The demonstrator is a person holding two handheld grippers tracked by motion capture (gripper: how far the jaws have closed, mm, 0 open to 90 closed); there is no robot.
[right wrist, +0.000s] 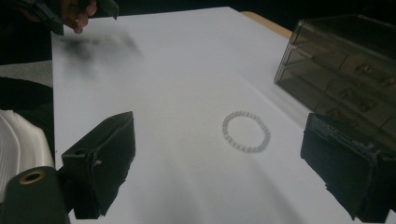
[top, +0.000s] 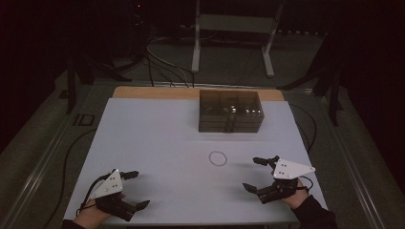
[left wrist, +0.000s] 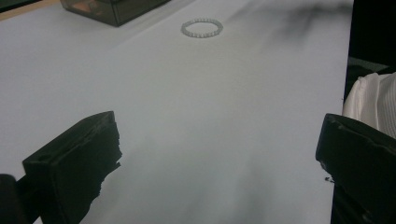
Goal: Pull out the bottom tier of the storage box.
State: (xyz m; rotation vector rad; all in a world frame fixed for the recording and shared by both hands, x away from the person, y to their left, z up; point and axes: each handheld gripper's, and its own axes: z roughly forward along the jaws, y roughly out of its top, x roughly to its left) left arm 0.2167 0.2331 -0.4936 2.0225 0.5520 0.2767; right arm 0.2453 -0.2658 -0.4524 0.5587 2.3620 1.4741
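Note:
A pale beaded bracelet [top: 218,158] lies flat on the white table top [top: 157,143], in front of a smoky translucent drawer box [top: 230,110]. My left gripper [top: 136,190] hovers open near the table's front left corner, nothing between its jaws. My right gripper [top: 255,174] stands open at the front right, a short way right of the bracelet. In the right gripper view the bracelet [right wrist: 246,131] lies ahead between the jaws, with the drawer box [right wrist: 345,74] at the right. The left gripper view has the bracelet [left wrist: 201,27] far ahead and the box corner [left wrist: 112,8] at the top left.
The drawer box stands at the table's far middle edge, drawers shut. A wooden strip [top: 157,92] borders the far edge. Cables [top: 162,62] and a metal stand [top: 234,33] sit on the dark floor beyond. White cloth [left wrist: 371,98] shows beside the table's near edge.

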